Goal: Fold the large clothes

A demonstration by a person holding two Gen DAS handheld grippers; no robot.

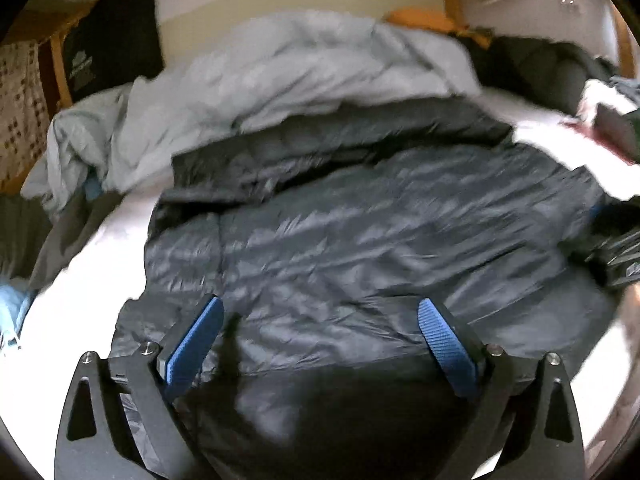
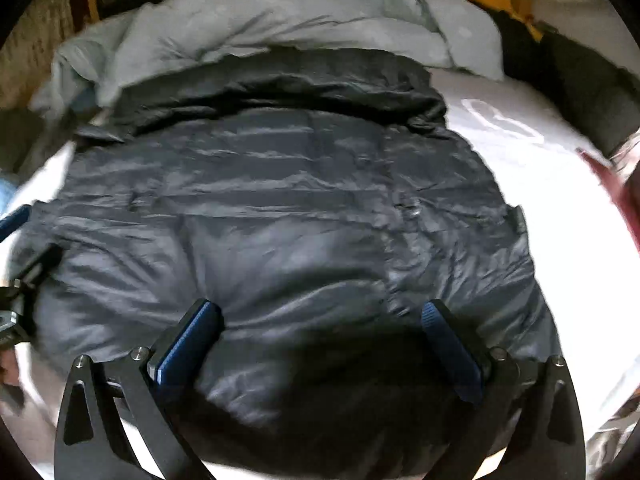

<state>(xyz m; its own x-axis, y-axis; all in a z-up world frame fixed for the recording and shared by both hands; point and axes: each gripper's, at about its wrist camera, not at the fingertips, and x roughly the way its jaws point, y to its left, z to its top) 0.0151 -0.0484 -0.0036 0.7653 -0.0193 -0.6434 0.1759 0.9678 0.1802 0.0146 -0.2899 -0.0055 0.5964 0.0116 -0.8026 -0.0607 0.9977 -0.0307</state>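
Note:
A dark navy quilted puffer jacket (image 1: 360, 240) lies spread flat on a white bed sheet (image 1: 80, 300), its collar or hood bunched at the far end. My left gripper (image 1: 320, 308) hovers open over the jacket's near hem, blue pads wide apart, nothing between them. In the right wrist view the same jacket (image 2: 280, 208) fills the middle, and my right gripper (image 2: 320, 308) is open just above its near edge. The left gripper (image 2: 16, 220) shows at the far left edge of the right wrist view. Both views are blurred by motion.
A crumpled pale grey-blue duvet (image 1: 260, 76) is heaped behind the jacket. Dark clothes (image 1: 552, 68) and an orange item (image 1: 420, 18) lie at the back right. A dark bag (image 1: 112, 40) stands at the back left. Bare white sheet (image 2: 520, 140) lies right of the jacket.

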